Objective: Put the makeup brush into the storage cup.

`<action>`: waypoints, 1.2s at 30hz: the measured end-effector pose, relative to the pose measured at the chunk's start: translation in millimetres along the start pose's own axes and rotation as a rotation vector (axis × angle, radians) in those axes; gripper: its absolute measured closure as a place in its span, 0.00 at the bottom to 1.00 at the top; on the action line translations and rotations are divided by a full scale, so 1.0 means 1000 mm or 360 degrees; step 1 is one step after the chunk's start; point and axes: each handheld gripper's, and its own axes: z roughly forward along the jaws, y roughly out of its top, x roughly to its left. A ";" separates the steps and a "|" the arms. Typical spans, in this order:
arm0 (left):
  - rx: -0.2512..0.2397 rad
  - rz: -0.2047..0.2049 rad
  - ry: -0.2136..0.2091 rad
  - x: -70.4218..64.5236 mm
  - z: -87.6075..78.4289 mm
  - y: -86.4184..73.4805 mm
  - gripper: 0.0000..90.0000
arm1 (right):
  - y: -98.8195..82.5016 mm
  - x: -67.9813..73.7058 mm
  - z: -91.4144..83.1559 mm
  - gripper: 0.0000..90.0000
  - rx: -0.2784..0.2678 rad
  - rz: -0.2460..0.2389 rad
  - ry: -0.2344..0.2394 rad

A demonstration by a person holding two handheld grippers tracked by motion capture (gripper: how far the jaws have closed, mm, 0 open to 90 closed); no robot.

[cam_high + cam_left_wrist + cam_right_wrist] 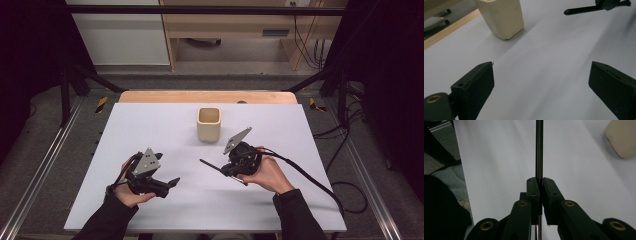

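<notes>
A cream square cup [209, 125] stands upright past the middle of the white table [150, 130]. My right gripper [226, 170] is shut on a thin black rod [207, 164], which sticks out to the left just above the table. In the right gripper view the jaws [541, 181] clamp the rod [539, 147], and the cup [622, 137] sits at the upper right. My left gripper [172, 182] hovers at the front left, open, with nothing between its fingers. In its view [541, 75] the cup [502, 17] is ahead on the left and the rod [584, 10] at the top right.
A wooden strip [207, 96] runs along the table's far edge. Metal frame rails [45, 155] flank the table on both sides. Cables [325, 187] trail from the right gripper over the right edge. A wooden desk [240, 30] stands beyond the table.
</notes>
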 end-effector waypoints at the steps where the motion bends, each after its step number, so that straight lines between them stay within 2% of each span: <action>1: 0.0004 0.0015 -0.0001 -0.001 0.001 0.002 0.06 | 0.000 0.000 0.000 0.94 -0.0002 -0.0003 -0.0003; 3: 0.0018 0.0053 -0.0008 -0.005 0.004 0.006 0.06 | 0.002 0.001 0.000 0.94 0.0005 -0.0011 0.0007; 5: 0.0022 0.0059 -0.0016 -0.007 0.005 0.008 0.07 | 0.002 0.002 0.000 0.94 0.0001 -0.0009 0.0012; 7: 0.0041 0.0107 -0.0023 -0.010 0.008 0.011 0.07 | 0.002 0.002 0.001 0.94 0.0009 -0.0017 0.0020; 20: 0.0097 0.0241 -0.0038 -0.025 0.019 0.019 0.07 | 0.002 0.005 0.007 0.94 0.0032 -0.0037 0.0052; 23: 0.0113 0.0291 -0.0037 -0.030 0.023 0.022 0.07 | 0.002 0.006 0.009 0.94 0.0051 -0.0040 0.0065; 25: 0.0113 0.0296 -0.0037 -0.031 0.023 0.023 0.07 | 0.002 0.007 0.009 0.94 0.0053 -0.0039 0.0067; 32: 0.0142 0.0391 -0.0045 -0.039 0.028 0.029 0.07 | 0.002 0.008 0.009 0.94 0.0047 -0.0053 0.0072; 36: 0.0137 0.0412 -0.0055 -0.043 0.030 0.032 0.08 | 0.002 0.009 0.010 0.94 0.0067 -0.0053 0.0088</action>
